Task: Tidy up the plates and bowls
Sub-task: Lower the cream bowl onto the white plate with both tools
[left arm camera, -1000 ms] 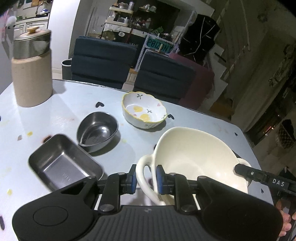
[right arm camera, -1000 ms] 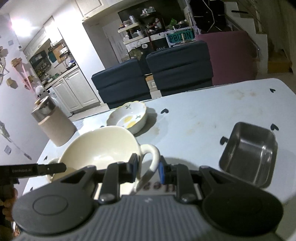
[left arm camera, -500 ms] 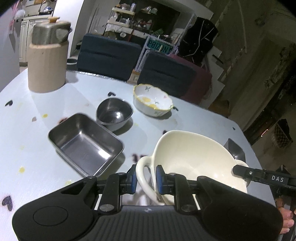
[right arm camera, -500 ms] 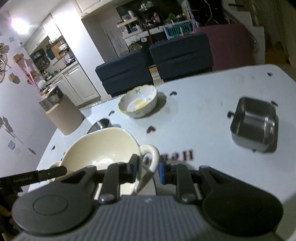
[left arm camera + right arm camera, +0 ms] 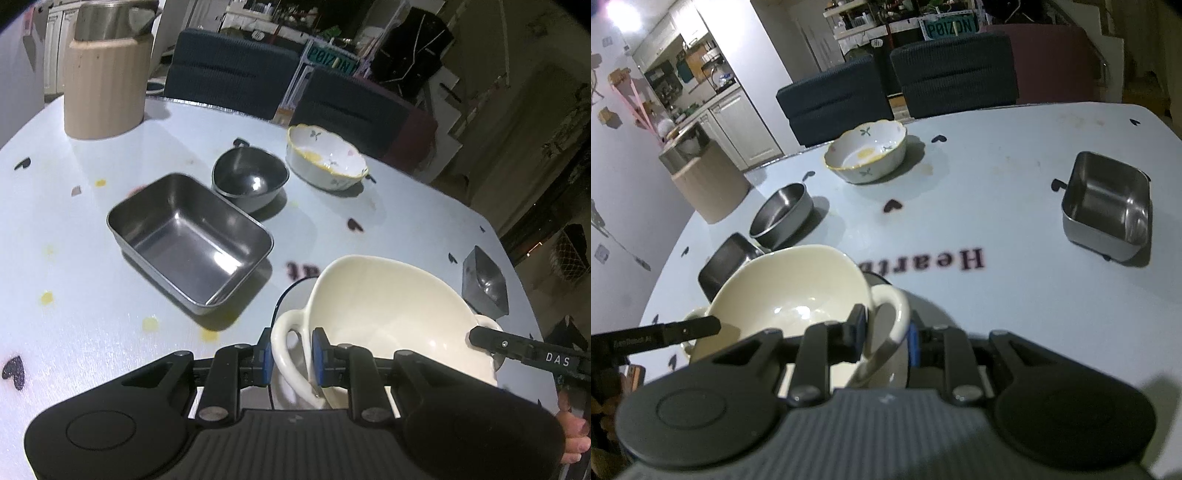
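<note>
Both claws, left claw [image 5: 291, 354] and right claw [image 5: 884, 334], stay clamped on the cream bowl [image 5: 384, 306] handles, now pulled back nearer the worktop [image 5: 92, 295] edge, so restacking comes next.

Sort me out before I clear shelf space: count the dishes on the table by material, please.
Steel: 4, namely large rectangular tray, round steel bowl, square steel dish, small steel dish
Ceramic: 2, namely cream two-handled bowl, floral bowl
Total: 6

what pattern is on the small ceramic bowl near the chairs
White floral bowl with green sprigs, yellow scalloped rim; clearest in the right wrist view.
</note>
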